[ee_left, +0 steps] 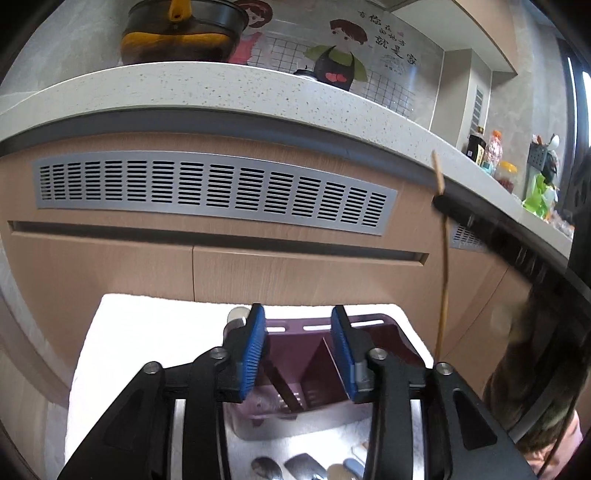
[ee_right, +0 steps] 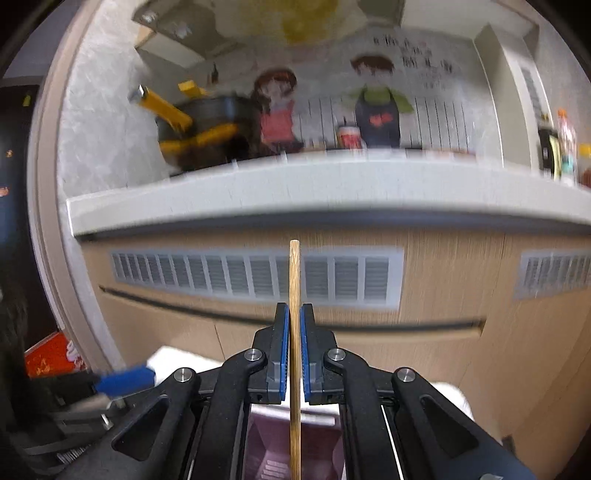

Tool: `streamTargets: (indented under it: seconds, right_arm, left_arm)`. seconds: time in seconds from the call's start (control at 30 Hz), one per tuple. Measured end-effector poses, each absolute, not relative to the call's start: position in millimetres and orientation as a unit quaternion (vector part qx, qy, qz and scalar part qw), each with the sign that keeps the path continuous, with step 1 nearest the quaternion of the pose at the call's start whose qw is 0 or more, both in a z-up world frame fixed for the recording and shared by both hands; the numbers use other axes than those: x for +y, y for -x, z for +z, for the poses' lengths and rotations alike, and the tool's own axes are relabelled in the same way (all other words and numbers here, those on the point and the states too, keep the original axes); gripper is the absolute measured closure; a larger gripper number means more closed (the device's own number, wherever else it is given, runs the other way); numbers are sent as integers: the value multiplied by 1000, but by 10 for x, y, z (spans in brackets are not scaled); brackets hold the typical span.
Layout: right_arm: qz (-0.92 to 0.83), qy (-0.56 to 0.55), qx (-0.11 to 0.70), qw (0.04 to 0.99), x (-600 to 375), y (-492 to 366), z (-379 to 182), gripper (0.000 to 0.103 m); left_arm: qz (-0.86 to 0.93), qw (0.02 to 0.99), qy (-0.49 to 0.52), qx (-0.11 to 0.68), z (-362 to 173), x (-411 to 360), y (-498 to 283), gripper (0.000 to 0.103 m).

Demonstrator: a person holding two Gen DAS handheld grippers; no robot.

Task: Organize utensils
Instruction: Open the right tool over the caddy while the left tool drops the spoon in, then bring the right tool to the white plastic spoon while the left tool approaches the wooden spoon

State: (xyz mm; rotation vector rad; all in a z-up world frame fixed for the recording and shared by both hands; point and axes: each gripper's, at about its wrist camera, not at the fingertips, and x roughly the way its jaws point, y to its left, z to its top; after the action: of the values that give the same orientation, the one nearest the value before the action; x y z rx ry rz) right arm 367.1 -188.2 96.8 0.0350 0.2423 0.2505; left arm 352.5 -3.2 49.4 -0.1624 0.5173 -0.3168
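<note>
Right gripper (ee_right: 294,354) is clamped on a single wooden chopstick (ee_right: 294,295), which stands upright between its blue pads (ee_right: 283,350) and runs from above the fingertips down past the gripper body, its lower part hanging over the purple utensil caddy (ee_right: 269,450). Left gripper (ee_left: 298,350) has its jaws partly apart with nothing between them, and it hovers just over that same caddy (ee_left: 391,332). From the left wrist view the caddy is a purple plastic box with an upright divider (ee_left: 314,365) splitting it into compartments and a slotted floor; one dark brown stick (ee_left: 282,387) leans inside the left compartment. It sits on a white towel (ee_left: 147,332) spread over the tabletop. On the near edge of the towel lie several metal spoons (ee_left: 267,469), only partly in view. To the right in the left wrist view the held chopstick (ee_left: 445,266) shows as a thin upright line, with a fingertip of the right gripper (ee_left: 443,203) crossing it. Beyond the towel stand wooden cabinet fronts (ee_left: 295,273) with a grey vent grille (ee_left: 214,192), topped by a speckled counter (ee_left: 221,85) carrying a dark pot with yellow handles (ee_left: 184,33)
</note>
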Motion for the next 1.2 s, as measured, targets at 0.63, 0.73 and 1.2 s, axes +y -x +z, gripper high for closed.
streamTargets:
  seconds: [0.63,0.73,1.2]
  right_arm:
    - [110,19,142,984,-1796,-3758,586,83]
    - [103,21,159,982,-1920,-3571,552,70]
    - [73,70,270,957,-2217,-2563,79,26]
  left_arm:
    - [-118,937,103,311,97,389,-3057,41]
    - [-120,932,107,325,20,384,-3027,41]
    - [-161,897,62,406,-416,47,-2358,41]
